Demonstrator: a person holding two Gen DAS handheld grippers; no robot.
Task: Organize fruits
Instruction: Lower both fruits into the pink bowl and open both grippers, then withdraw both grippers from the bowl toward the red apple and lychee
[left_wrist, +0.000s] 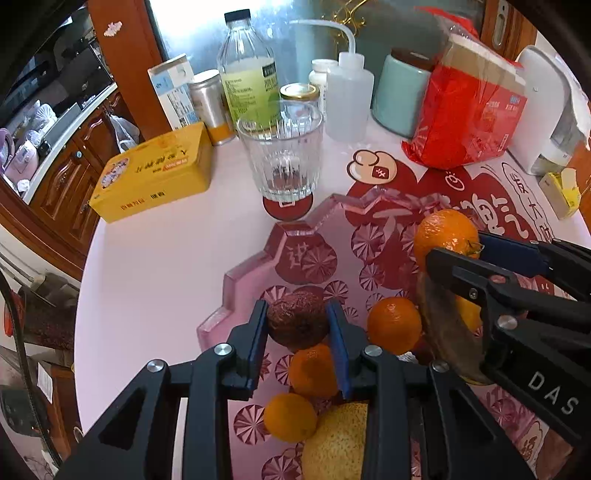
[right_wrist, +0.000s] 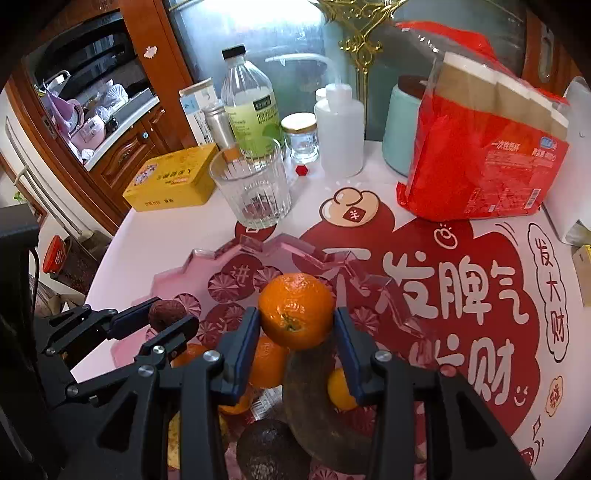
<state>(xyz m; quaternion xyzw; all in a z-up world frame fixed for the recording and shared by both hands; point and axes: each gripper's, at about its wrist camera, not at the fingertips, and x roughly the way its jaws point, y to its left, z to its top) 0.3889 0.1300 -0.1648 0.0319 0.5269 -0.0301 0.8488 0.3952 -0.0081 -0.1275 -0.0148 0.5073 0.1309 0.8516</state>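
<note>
A wrinkled dark fruit (left_wrist: 297, 325) is clamped between the nearly closed pads of the left gripper (left_wrist: 297, 328), and an orange (right_wrist: 296, 311) is pinched in the right gripper (right_wrist: 297, 325), whose jaws stand only as wide as the fruit. Both are held over the pink glass tray (left_wrist: 255, 266), near its scalloped far-left edge, where smaller oranges (left_wrist: 394, 325), a browned banana (right_wrist: 317, 406) and an avocado (right_wrist: 271, 448) already lie. To place them well, each fruit is best lowered onto a bare patch of the tray before the jaws are eased apart, so that nothing rolls against the ribbed glass (left_wrist: 281, 158) standing just beyond the rim. Both grippers are pitched steeply downward, side by side and close, so they should be kept from knocking together.
</note>
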